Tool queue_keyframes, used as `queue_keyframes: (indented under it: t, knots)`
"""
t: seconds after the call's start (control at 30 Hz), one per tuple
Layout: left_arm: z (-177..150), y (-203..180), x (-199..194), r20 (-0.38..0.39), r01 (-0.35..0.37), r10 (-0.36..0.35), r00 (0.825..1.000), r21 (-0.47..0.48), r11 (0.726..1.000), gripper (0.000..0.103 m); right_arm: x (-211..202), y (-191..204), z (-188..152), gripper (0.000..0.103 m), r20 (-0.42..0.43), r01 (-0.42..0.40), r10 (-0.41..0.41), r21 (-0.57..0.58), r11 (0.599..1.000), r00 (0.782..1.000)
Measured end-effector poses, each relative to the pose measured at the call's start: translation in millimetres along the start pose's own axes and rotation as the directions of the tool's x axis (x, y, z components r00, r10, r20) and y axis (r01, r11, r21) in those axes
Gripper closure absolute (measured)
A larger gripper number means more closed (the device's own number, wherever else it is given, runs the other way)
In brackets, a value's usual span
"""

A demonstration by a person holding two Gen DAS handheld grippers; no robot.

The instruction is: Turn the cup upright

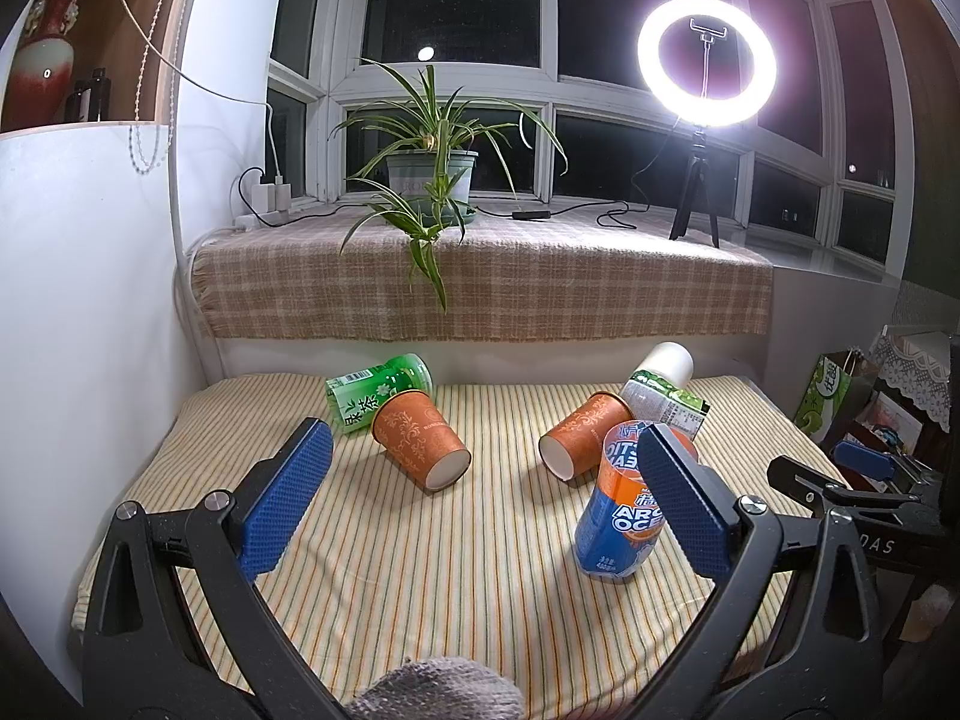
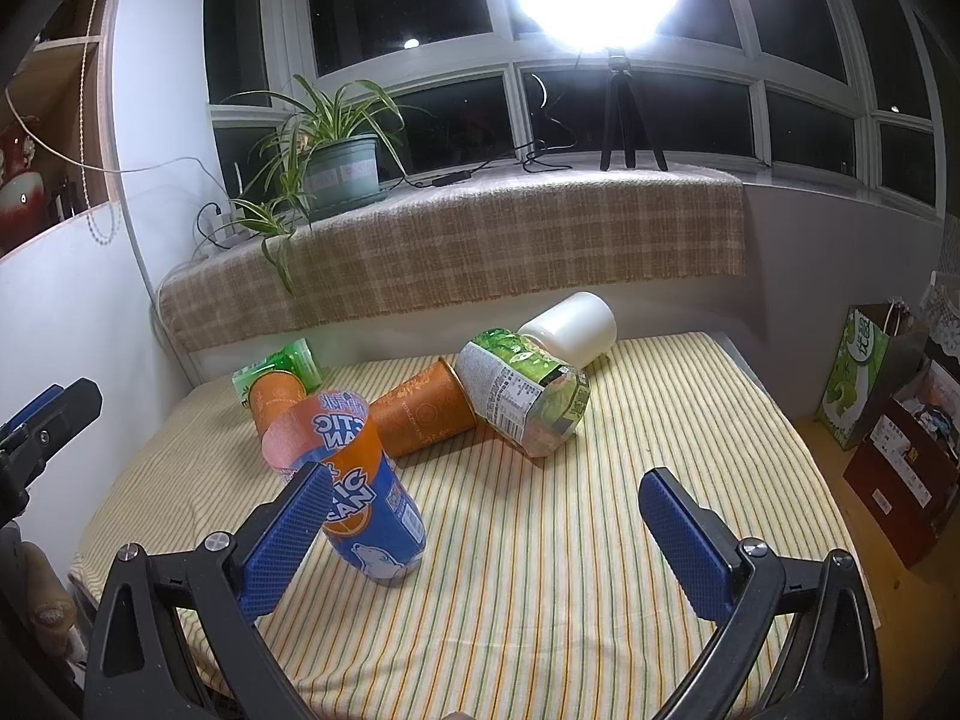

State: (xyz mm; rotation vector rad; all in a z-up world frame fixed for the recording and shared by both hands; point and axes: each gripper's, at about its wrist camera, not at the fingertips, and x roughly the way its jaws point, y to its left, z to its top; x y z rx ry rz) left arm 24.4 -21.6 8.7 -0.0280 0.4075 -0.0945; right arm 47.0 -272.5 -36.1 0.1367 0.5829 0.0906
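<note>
Left gripper (image 1: 480,492): we hover, jaws wide apart, empty.
Left orange cup (image 1: 420,441): on its side, untouched.
Right orange cup (image 1: 585,435): also tipped.
Right gripper (image 2: 486,531): jaws apart, empty.
Progress: we judge nothing flipped yet.

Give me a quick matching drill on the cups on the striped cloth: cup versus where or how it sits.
Things:
1. Blue cup
2. White cup
3. Green cup
4. Right orange cup

States:
A. Far left, lying by the wall
B. Nearest, standing tilted
C. Far right, on its side
D. Middle, mouth toward the left claw

Pairs: 1-B, 2-C, 3-A, 4-D
</note>
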Motion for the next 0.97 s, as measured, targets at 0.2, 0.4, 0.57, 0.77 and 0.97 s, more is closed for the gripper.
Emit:
queue_keyframes:
  t: [0.2, 0.4, 0.57, 0.77, 0.97]
  knots:
    - [0.0, 0.0, 0.1, 0.000, 0.000, 0.000, 1.000, 0.001, 1.000, 0.000, 0.2, -0.1, -0.3, 0.000, -0.001, -0.001, 0.001, 0.000, 1.000, 1.000]
    - [0.0, -0.1, 0.1, 0.001, -0.001, 0.001, 1.000, 0.001, 1.000, 0.000, 0.4, -0.2, -0.4, 0.000, -0.003, -0.001, 0.001, 0.004, 1.000, 1.000]
    - [0.5, 0.0, -0.1, 0.001, 0.000, 0.000, 1.000, 0.000, 1.000, 0.000, 1.3, 0.0, -1.1, 0.000, -0.006, -0.002, 0.002, 0.004, 1.000, 1.000]
    - [-0.1, 0.0, 0.1, 0.000, -0.001, 0.001, 1.000, 0.001, 1.000, 0.000, 1.1, 0.2, -1.0, 0.000, -0.006, -0.002, 0.002, 0.005, 1.000, 1.000]
    - [0.0, 0.1, 0.1, 0.001, -0.002, 0.002, 1.000, 0.000, 1.000, 0.000, 4.0, -1.2, -3.0, 0.000, -0.014, -0.003, 0.003, 0.007, 1.000, 1.000]
